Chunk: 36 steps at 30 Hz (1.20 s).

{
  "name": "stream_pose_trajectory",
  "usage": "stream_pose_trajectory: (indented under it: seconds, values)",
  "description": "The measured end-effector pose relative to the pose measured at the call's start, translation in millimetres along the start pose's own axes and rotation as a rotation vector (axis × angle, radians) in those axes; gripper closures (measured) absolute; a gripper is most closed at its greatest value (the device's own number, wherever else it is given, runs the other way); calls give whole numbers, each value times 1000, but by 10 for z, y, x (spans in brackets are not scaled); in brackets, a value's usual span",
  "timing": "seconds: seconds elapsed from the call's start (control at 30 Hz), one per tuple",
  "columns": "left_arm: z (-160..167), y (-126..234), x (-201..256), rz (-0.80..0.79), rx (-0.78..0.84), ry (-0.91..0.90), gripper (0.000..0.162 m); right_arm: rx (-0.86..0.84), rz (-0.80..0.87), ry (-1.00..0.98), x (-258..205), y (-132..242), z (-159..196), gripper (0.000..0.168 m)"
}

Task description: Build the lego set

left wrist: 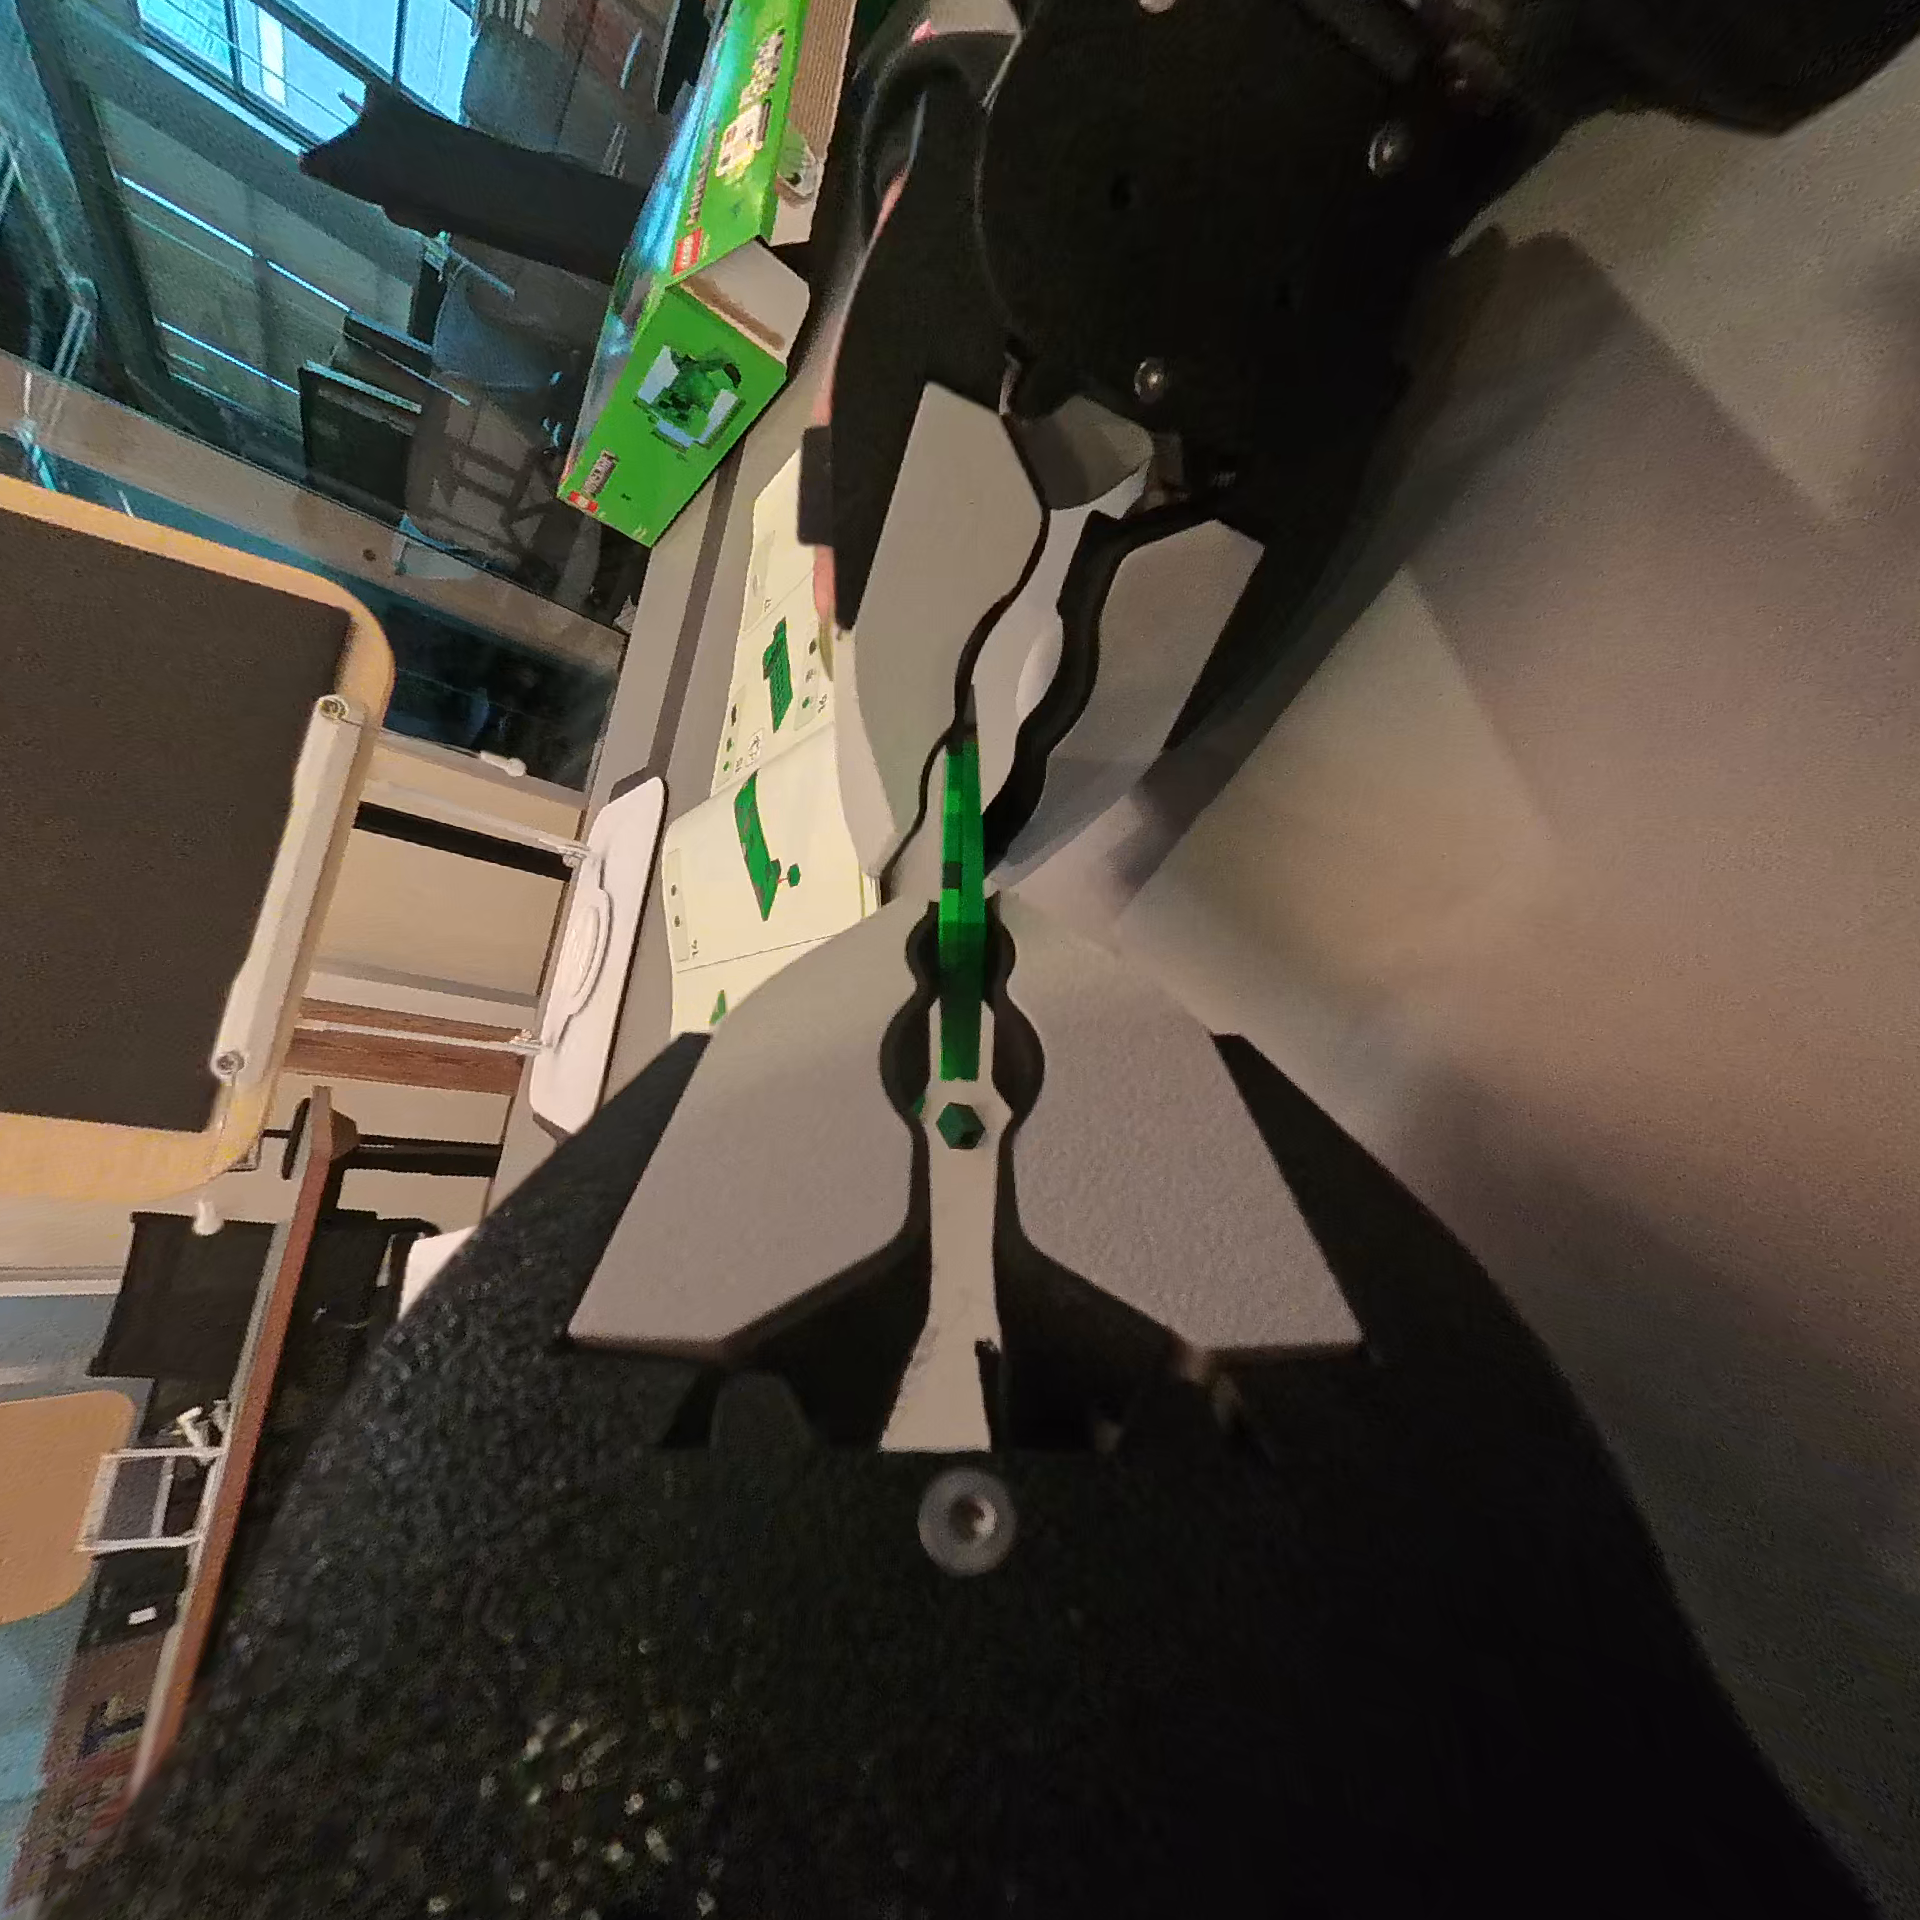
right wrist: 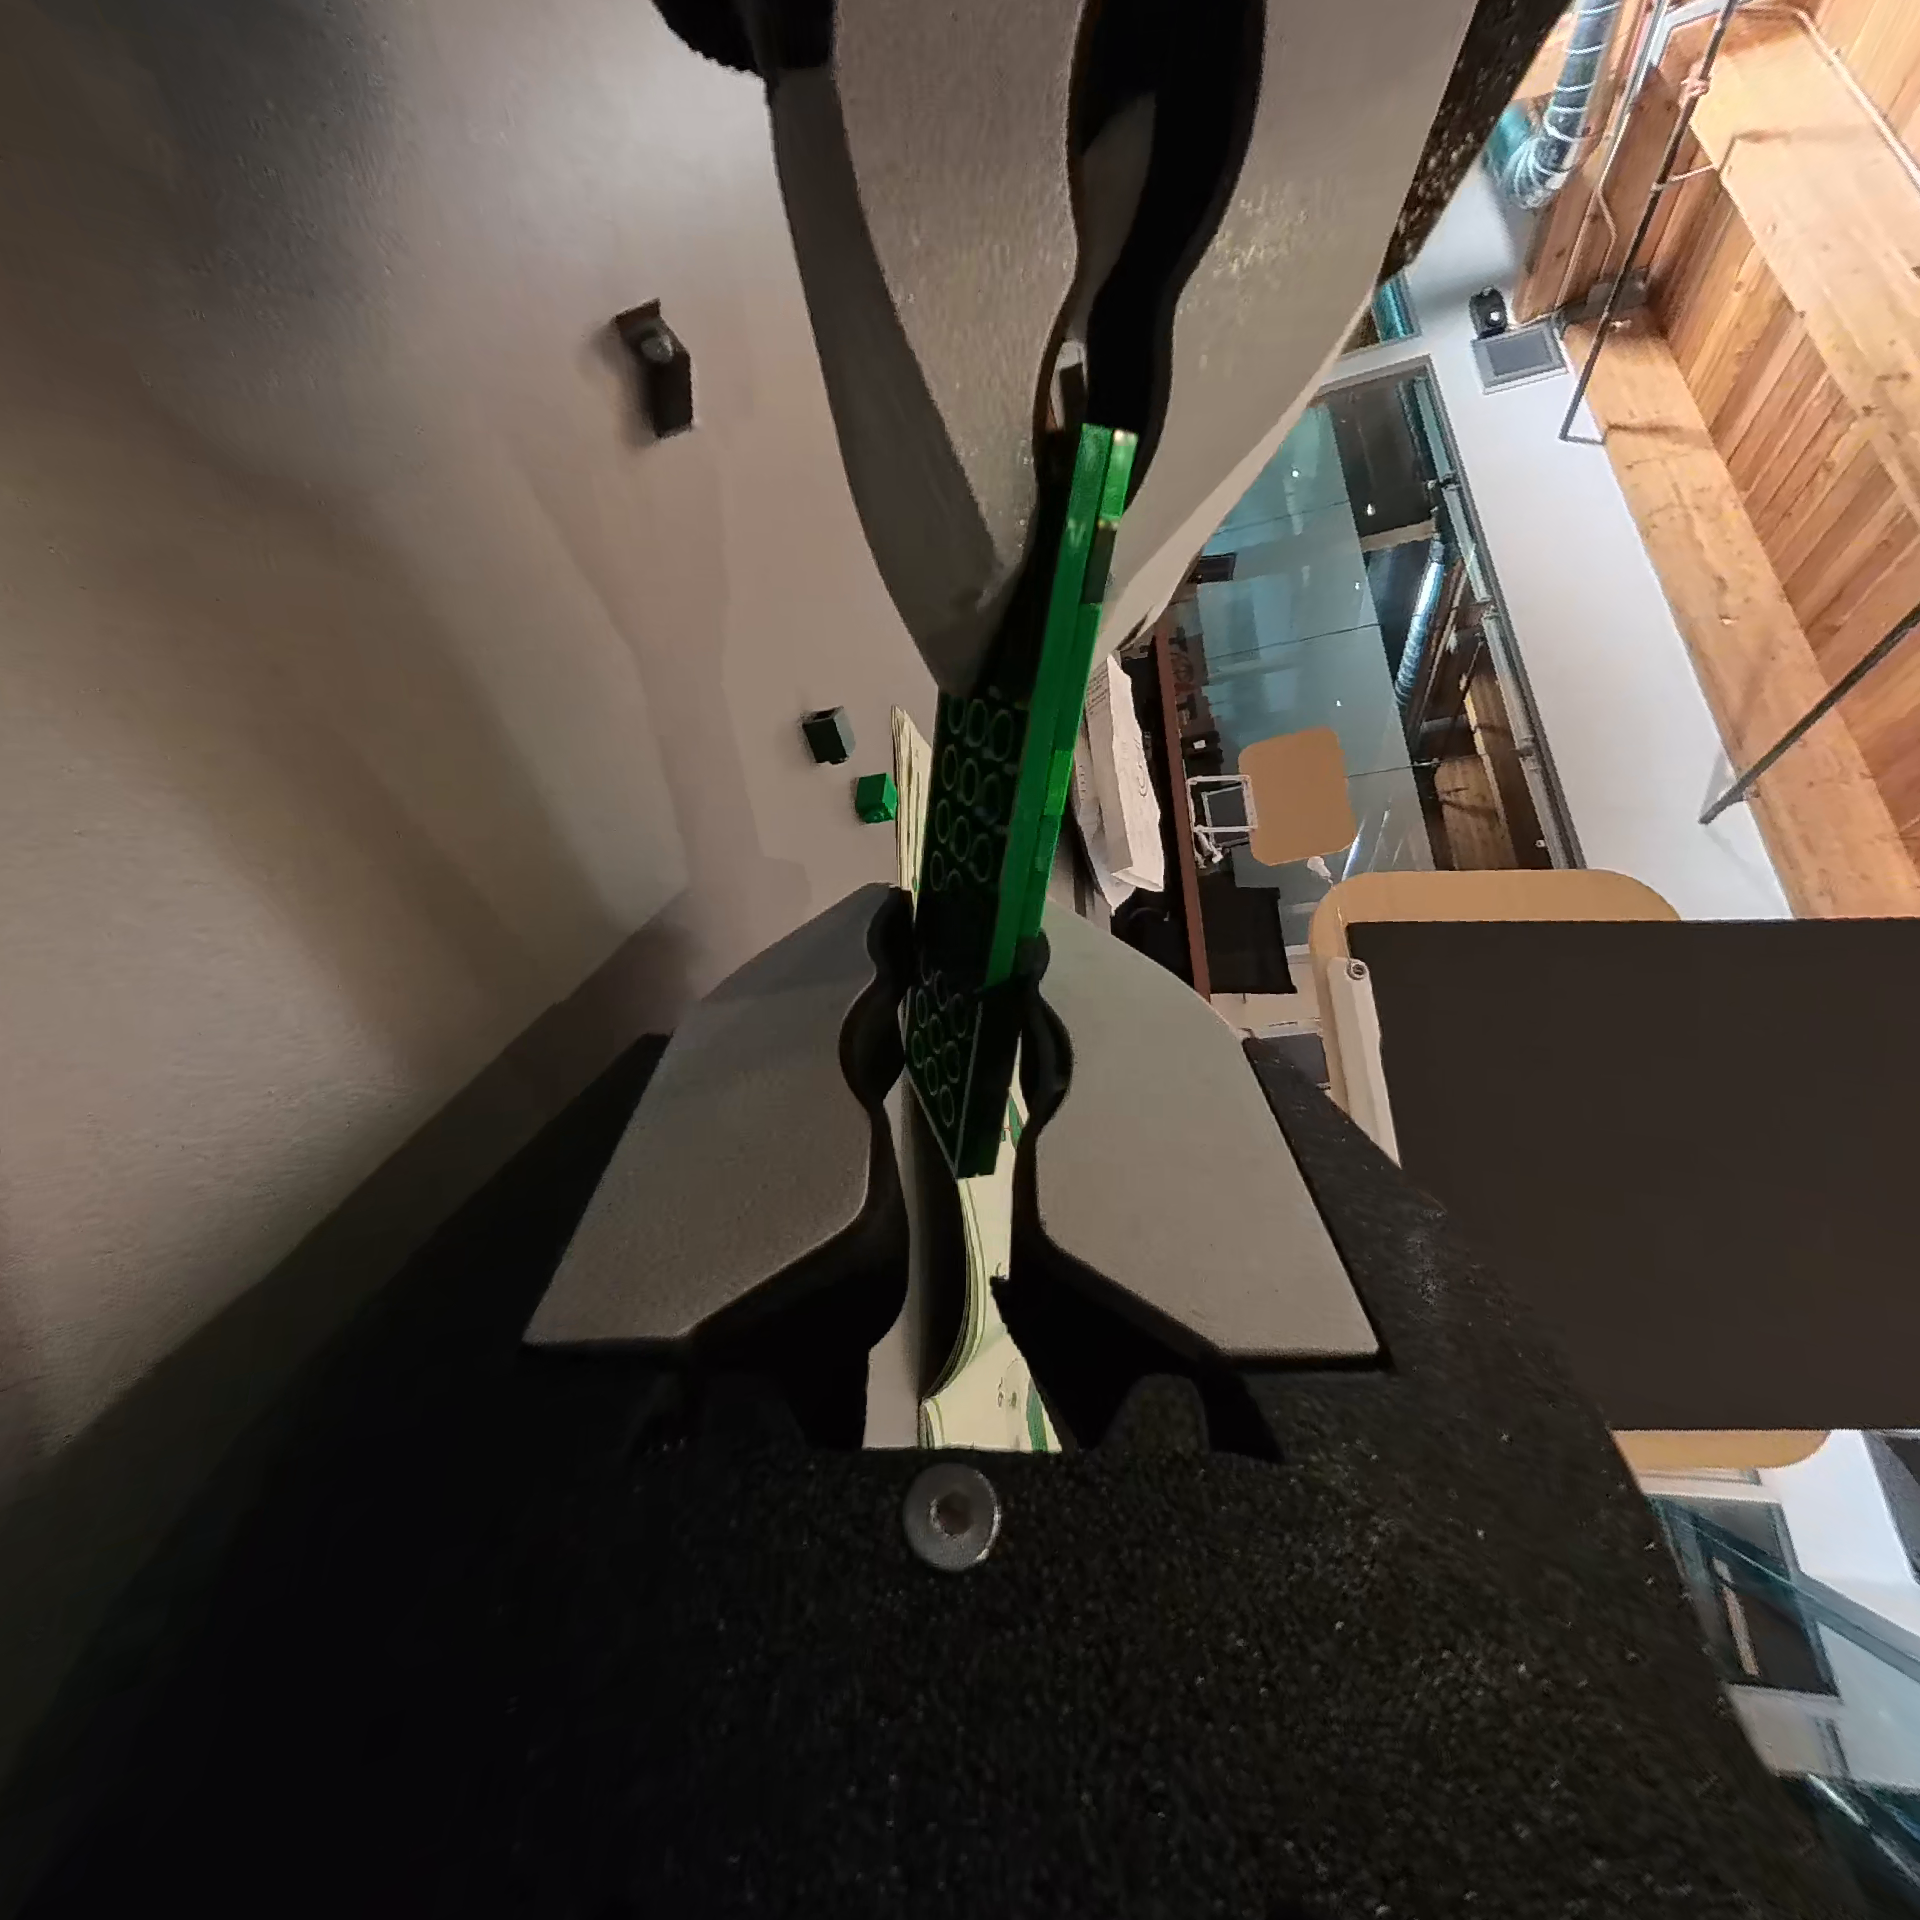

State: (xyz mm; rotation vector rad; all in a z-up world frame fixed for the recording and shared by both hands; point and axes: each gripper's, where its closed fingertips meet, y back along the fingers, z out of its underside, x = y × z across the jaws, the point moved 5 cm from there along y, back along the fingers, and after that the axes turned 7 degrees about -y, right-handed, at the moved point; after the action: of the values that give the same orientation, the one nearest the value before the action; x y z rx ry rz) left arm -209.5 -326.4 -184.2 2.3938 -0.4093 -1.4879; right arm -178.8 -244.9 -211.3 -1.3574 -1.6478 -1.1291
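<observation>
Left wrist view: flat green stacked-plate lego assembly (left wrist: 961,914) is held in the air, edge-on, left gripper (left wrist: 961,1029) and right gripper (left wrist: 971,769) each clamped on one end. Probably light, stiff, slick; seams may pop, so grip the faces. Grey matte table (left wrist: 1558,831) below; instruction booklet (left wrist: 769,831), green box (left wrist: 675,405).

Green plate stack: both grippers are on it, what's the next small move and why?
Probably squeeze the two ends together to seat the layers. The left gripper and right gripper each clamp one end of the green plate stack, held edge-on off the table.
</observation>
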Motion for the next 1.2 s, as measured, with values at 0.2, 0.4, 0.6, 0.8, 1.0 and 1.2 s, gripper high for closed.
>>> stream_pose_trajectory:
  seconds: [0.2,0.4,0.6,0.8,1.0,1.2]
  values:
    - [9,2,-32,17,26,88,156,9,0,-28,22,12,9,149]
    - [19,6,-21,26,32,103,156,15,-14,-32,8,15,7,148]
    - [139,48,-92,-33,0,153,156,57,3,-85,63,55,-13,137]
    - [495,213,-308,-177,-26,299,156,49,28,-172,149,80,68,135]
    - [976,308,-466,-253,22,494,156,-7,-60,-348,130,-11,133,143]
    - [1096,282,-605,-292,105,478,156,-125,-143,-651,161,-283,124,157]
